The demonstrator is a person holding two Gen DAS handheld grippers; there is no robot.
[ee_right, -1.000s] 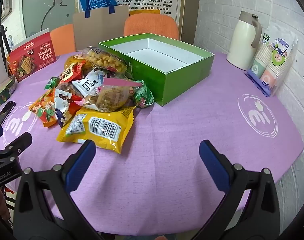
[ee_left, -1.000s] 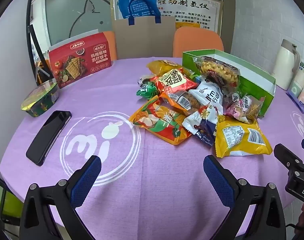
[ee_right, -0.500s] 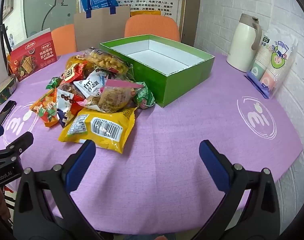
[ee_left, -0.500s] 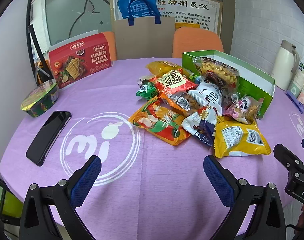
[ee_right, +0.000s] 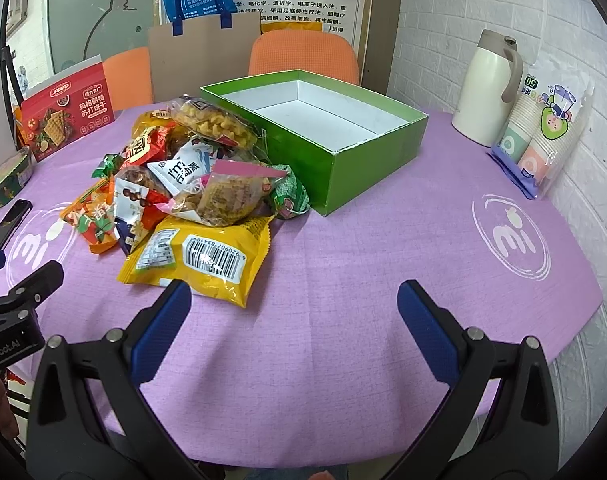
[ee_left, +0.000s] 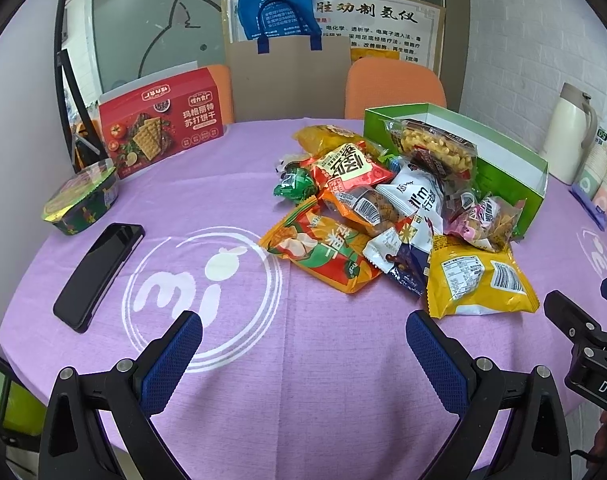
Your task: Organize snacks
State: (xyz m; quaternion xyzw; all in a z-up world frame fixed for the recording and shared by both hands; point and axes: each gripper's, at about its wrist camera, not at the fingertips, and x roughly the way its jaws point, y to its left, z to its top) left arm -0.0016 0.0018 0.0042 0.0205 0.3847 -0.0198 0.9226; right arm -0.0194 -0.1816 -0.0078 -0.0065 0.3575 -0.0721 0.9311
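Heap of bright crinkled snack packets (ee_right: 191, 184) beside empty green box (ee_right: 367, 148), left tool (ee_left: 303, 348) and right tool (ee_right: 293, 314) both wide, holding nothing

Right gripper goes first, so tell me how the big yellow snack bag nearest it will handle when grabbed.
The yellow snack bag looks puffy and crinkled, so probably light and floppy, sagging from a corner grip. Its glossy film may slip between fingers. A clear packet overlaps its far edge and could shift.

I was working in an office meeting room: logo-printed round table (ee_right: 343, 248), orange chairs (ee_right: 303, 56), wall poster (ee_right: 299, 0) ahead of me.
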